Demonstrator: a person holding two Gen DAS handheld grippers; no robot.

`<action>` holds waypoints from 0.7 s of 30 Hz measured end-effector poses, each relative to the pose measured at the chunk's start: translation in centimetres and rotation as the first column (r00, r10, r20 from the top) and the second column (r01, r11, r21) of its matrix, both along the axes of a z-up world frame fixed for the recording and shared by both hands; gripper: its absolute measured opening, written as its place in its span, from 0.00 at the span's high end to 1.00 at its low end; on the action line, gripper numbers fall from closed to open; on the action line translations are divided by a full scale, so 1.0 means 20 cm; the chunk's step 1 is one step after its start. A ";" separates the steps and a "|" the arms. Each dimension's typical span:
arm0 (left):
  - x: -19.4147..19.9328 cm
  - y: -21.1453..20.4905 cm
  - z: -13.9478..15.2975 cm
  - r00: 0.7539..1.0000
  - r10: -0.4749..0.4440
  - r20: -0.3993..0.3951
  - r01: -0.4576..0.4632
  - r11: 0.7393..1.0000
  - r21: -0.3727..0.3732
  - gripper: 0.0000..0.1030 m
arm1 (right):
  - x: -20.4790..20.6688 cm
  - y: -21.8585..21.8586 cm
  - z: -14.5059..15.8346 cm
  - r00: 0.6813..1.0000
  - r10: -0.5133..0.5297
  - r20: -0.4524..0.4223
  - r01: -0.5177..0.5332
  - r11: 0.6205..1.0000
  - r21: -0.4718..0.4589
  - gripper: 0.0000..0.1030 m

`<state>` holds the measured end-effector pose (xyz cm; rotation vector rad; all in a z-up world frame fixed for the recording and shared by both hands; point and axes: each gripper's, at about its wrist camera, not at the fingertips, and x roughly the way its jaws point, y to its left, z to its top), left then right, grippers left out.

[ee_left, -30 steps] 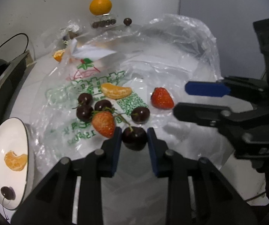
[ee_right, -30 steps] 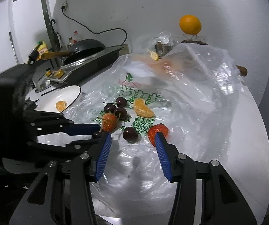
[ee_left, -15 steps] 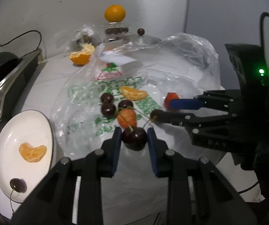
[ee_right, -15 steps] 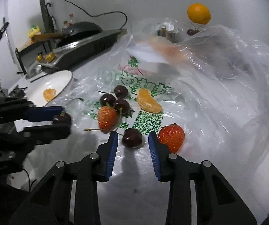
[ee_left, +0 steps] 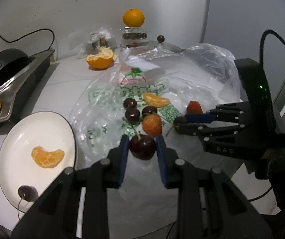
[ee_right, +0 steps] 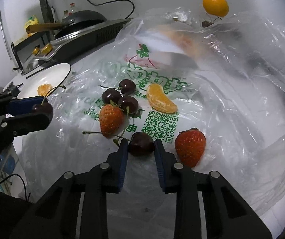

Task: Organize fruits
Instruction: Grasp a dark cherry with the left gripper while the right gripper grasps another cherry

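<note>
My left gripper (ee_left: 142, 139) is shut on a dark cherry (ee_left: 142, 148), held just above the table beside the white plate (ee_left: 13, 139). On that plate lie a mandarin segment (ee_left: 48, 156) and another cherry (ee_left: 27, 192). My right gripper (ee_right: 140, 143) has its jaws closing, and its pads touch both sides of a stemmed cherry (ee_right: 141, 144) lying on the printed plastic bag (ee_right: 222, 103). Also on the bag are two strawberries (ee_right: 110, 119) (ee_right: 190, 145), a mandarin segment (ee_right: 161, 99) and three cherries (ee_right: 111, 96).
A whole orange (ee_left: 133, 18) sits on a glass jar at the back wall, with a half-peeled orange (ee_left: 99, 58) in front of it. A stove with a black pan (ee_left: 3, 73) stands at the left. The bag's crumpled side rises at the right.
The right gripper has come down over the cherry on the bag and narrowed its jaws onto it. The left gripper, still holding its cherry, has drawn back from the bag towards the plate.
</note>
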<state>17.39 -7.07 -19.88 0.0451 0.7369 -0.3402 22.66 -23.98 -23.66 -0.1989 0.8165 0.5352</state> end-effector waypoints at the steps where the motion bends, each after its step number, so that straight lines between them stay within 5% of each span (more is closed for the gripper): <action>1: -0.01 0.00 0.00 1.000 0.001 0.002 -0.001 1.000 -0.002 0.73 | 0.00 0.00 0.00 1.000 0.000 0.001 0.000 1.000 0.003 0.73; 21: -0.23 0.15 0.12 0.997 0.030 0.078 -0.027 0.999 -0.032 0.73 | -0.23 0.08 0.28 0.988 -0.026 0.153 0.024 1.000 0.017 0.73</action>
